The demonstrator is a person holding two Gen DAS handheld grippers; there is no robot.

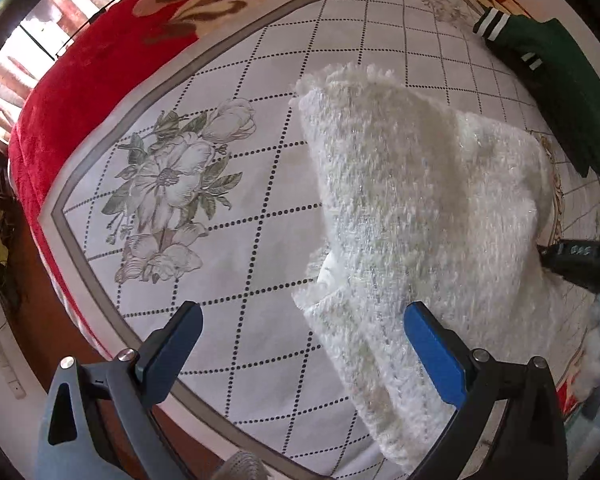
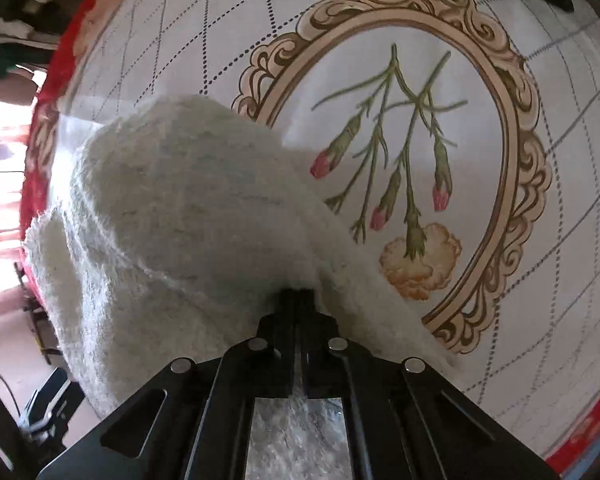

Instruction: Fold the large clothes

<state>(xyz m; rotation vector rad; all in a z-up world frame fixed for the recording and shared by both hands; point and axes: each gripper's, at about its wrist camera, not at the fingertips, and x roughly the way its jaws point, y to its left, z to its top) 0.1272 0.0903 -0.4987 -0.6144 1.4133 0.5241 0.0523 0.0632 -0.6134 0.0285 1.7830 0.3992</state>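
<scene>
— Left gripper (image 1: pixel 300 344) I'm holding spread apart, empty, just left of the white fluffy garment (image 1: pixel 420 200) lying on the printed bedsheet (image 1: pixel 228 184).

— And right?

— Right gripper (image 2: pixel 298 292) is pinched onto its edge. Soft, floppy, light; I'd grab a corner.

A fluffy garment (image 1: pixel 420 216) is spread on a patterned cloth (image 1: pixel 228 208) laid over a bed (image 1: pixel 80 92). A second garment (image 1: pixel 560 92) lies behind it to the right. Its near edge is pinched in the right tool (image 2: pixel 298 296); the left tool (image 1: pixel 300 344) stands spread above its left edge.
</scene>
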